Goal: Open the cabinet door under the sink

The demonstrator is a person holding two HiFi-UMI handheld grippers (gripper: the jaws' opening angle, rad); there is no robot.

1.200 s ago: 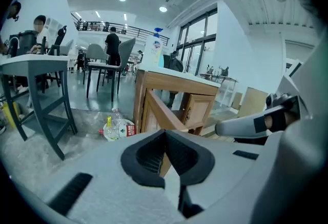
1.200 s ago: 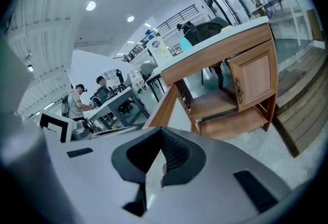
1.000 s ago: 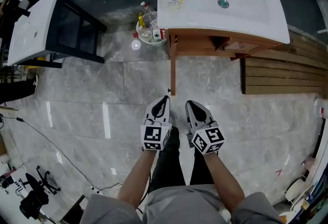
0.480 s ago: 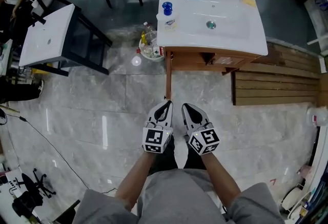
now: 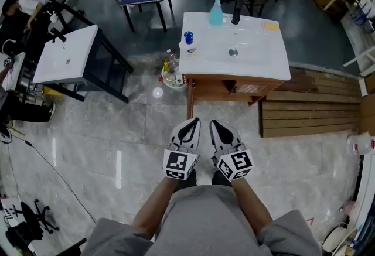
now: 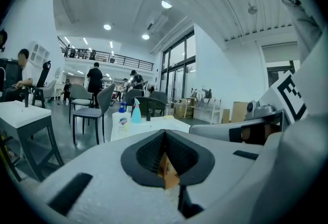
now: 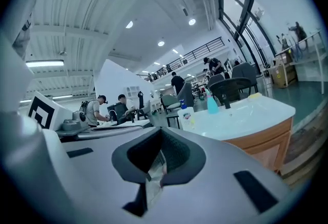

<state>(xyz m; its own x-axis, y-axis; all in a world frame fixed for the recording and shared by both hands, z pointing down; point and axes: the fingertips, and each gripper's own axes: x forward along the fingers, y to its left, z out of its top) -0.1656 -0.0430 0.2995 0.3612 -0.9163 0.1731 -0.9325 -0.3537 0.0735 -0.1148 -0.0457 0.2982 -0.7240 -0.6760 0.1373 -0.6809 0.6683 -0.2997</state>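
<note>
white tub (image 5: pixel 176 81) holds bottles (image 5: pixel 169 67) beside cabinet (image 5: pixel 222 88); left hand-held gripper (image 5: pixel 190 123), right hand-held gripper (image 5: pixel 215 125) closed, empty.

The head view looks steeply down from high above and in front of the sink (image 5: pixel 234 53). Each gripper view looks almost level over its own jaws toward that sink, from about countertop height. All three share its top and the blue spray bottle (image 5: pixel 216 13).
</note>
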